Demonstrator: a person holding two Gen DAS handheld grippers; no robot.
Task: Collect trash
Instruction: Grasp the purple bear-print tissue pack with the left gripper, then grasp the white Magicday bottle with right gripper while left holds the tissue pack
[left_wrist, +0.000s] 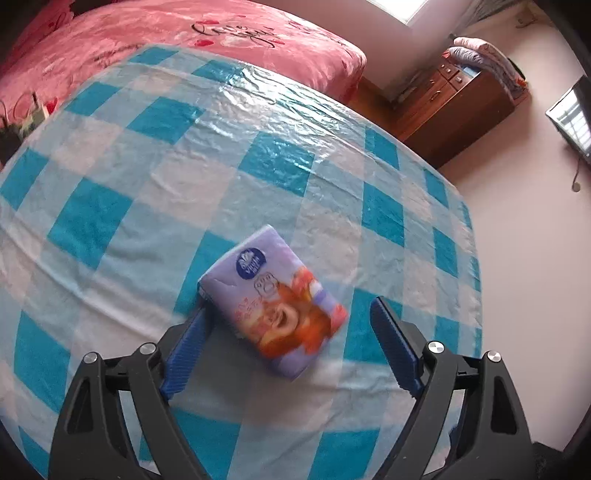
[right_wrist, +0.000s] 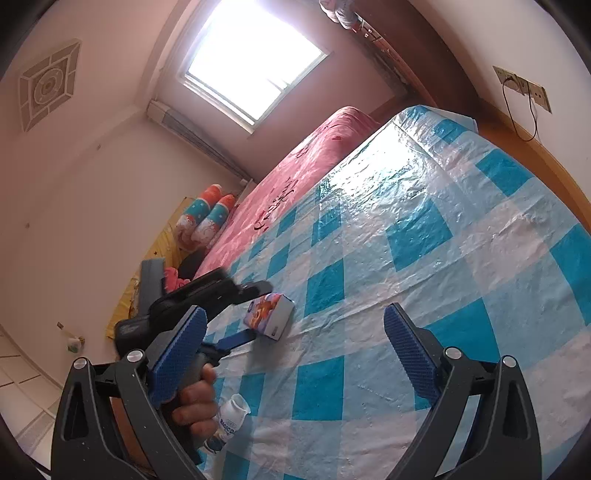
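Left hand-held gripper (left_wrist: 288, 314) wide open, straddling tissue pack (left_wrist: 275, 302)

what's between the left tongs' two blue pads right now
A purple plastic tissue pack lies on the blue-checked cloth between the open left tongs, near one pad, clear of the other; left wrist view.

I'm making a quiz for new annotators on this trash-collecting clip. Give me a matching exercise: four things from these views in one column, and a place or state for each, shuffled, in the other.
Things:
1. tissue pack
2. small white bottle
3. left hand-held gripper
4. pink bedspread

Places or states:
A. beyond the checkered sheet, under the window
B. open, a finger on either side of the pack
C. lying on the checkered sheet, cartoon print facing up
D. at the sheet's near edge, beside the person's hand

Pairs: 1-C, 2-D, 3-B, 4-A
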